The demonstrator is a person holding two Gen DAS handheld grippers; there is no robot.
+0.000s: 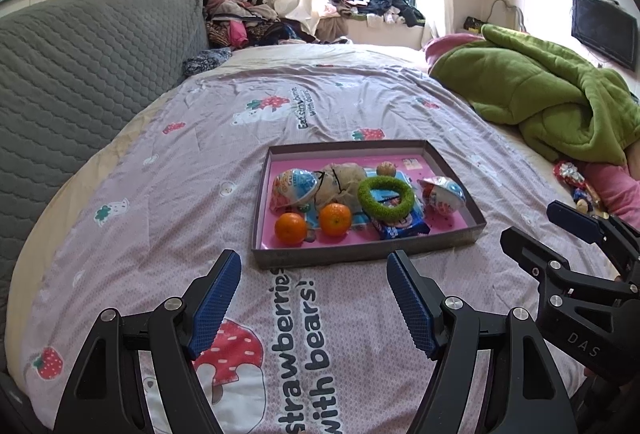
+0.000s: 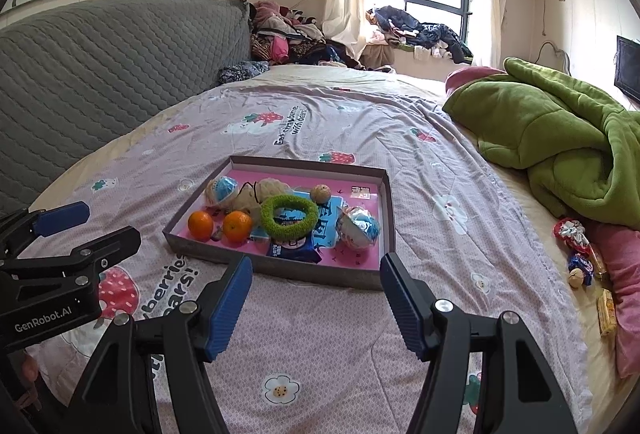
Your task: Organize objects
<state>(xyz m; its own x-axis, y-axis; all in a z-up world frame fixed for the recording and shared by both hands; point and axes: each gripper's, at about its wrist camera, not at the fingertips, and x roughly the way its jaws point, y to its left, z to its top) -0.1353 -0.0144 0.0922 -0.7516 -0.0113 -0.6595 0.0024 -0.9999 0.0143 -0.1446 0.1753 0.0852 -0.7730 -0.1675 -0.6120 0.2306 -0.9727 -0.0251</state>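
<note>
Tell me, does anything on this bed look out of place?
Yes. Most items sit in the grey tray, but a few loose snacks lie outside it at the right edge of the bed, by the green blanket. A yellow packet lies there too. Both grippers are open and empty.

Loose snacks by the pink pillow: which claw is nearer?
Right. The right claw is beside the snacks, which lie off to its right; the left claw sits farther left, before the tray.
</note>
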